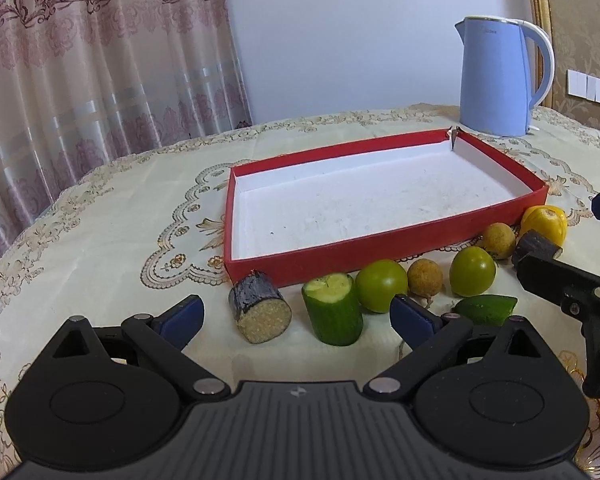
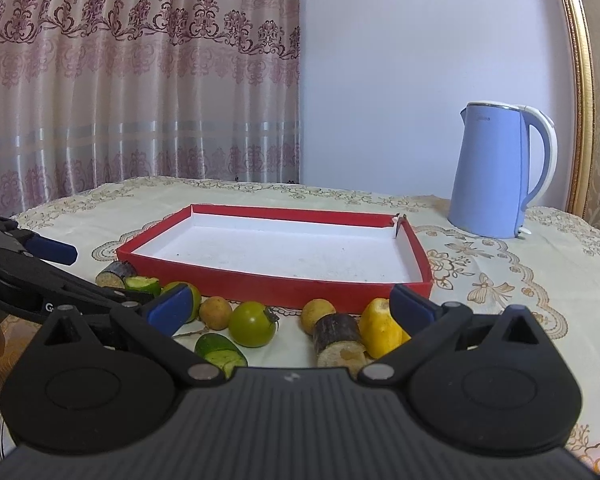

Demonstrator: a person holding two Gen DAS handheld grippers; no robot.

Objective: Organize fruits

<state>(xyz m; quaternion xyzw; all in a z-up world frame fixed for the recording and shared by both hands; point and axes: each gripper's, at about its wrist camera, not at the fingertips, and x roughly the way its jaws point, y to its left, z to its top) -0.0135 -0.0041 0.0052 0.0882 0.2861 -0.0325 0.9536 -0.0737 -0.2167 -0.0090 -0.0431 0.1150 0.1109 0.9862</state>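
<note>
An empty red tray (image 1: 412, 248) with a white floor lies on the tablecloth; it also shows in the right wrist view (image 2: 284, 286). Fruit pieces line its near side. My left gripper (image 1: 296, 314) is open, its jaws on either side of a sugarcane piece (image 1: 260, 312) and a cucumber chunk (image 1: 334, 310), holding nothing. Beside them lie a green tomato (image 1: 381, 285), a longan (image 1: 425, 278) and a cucumber end (image 1: 486, 309). My right gripper (image 2: 288, 304) is open and empty around a green tomato (image 2: 253, 323), a longan (image 2: 318, 314), a sugarcane piece (image 2: 338, 338) and a yellow fruit (image 2: 380, 328).
A blue electric kettle (image 1: 496, 76) stands behind the tray's far right corner, also in the right wrist view (image 2: 496, 172). A curtain hangs behind the round table. The right gripper's body (image 1: 572, 288) shows at the right of the left wrist view.
</note>
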